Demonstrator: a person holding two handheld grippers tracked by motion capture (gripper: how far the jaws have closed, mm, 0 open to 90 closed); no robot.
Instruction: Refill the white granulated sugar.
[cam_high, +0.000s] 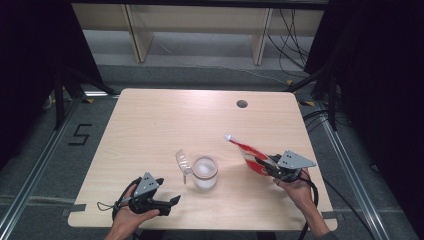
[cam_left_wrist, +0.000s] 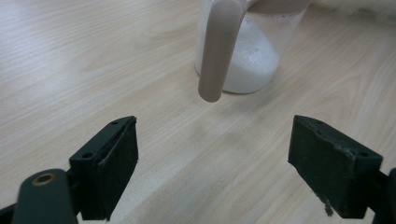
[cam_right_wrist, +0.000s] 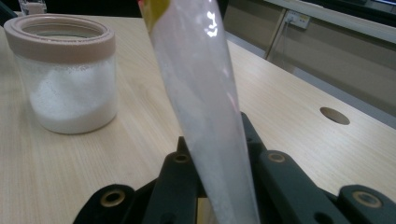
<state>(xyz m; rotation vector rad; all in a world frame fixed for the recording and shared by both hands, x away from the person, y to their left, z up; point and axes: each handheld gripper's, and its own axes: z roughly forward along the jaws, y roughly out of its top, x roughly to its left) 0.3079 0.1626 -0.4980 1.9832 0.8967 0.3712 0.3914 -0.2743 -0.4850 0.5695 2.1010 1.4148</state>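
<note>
A person's right gripper (cam_high: 267, 164) is clamped tight on the lower end of a red-and-white pouch (cam_high: 248, 152), holding it tilted above the wooden surface (cam_high: 165, 115), just to the right of a clear jar (cam_high: 205, 172). The pouch's white tip points up and away from the jar, toward the round cable hole (cam_high: 242, 104) at the far side of the surface. In the right gripper view the pouch (cam_right_wrist: 201, 102) rises from between the black jaws, its pale side turned to the camera, while the jar (cam_right_wrist: 65, 70), with a pinkish rim and white powder in its lower part, stands on the surface to the left of it.

The left gripper (cam_high: 172, 202) lies low in front of the jar and somewhat to its left, jaws spread wide with nothing between them. In the left gripper view the jar (cam_left_wrist: 254, 51) stands beyond those jaws, its beige handle (cam_left_wrist: 219, 46) turned toward them.

A clear plastic piece (cam_high: 182, 161) stands up touching the jar's left side.
</note>
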